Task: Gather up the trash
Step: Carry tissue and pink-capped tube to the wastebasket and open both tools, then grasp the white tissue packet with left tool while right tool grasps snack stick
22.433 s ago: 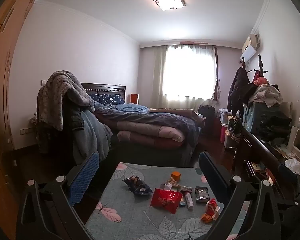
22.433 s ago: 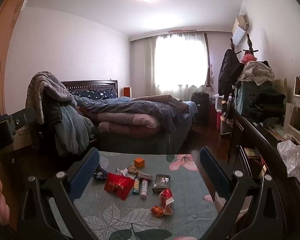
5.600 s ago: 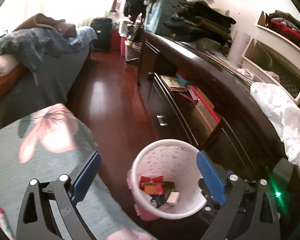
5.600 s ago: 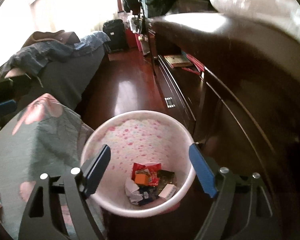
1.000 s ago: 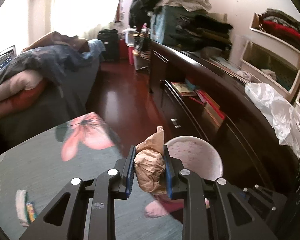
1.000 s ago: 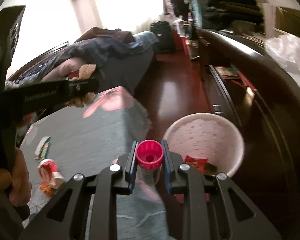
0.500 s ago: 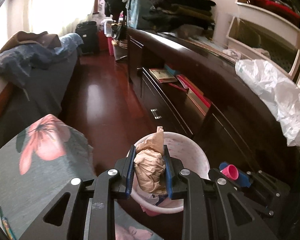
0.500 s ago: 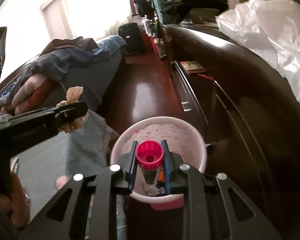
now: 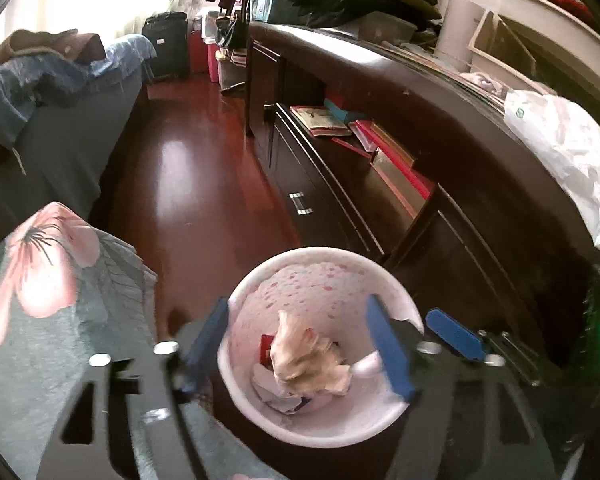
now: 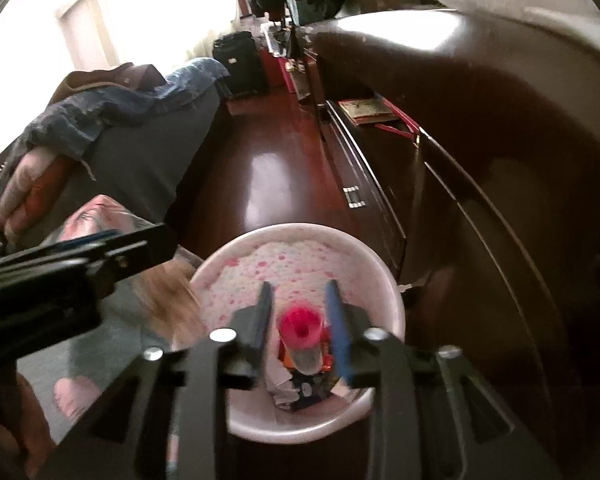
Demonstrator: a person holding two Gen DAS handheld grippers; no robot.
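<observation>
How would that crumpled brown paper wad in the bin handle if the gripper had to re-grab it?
The crumpled brown paper is creased and irregular, so it is probably soft and would crush rather than resist. It sits loosely atop other trash in the pink-speckled bin, so it is likely light and easily shoved. With no round shape, it is unlikely to roll.
</observation>
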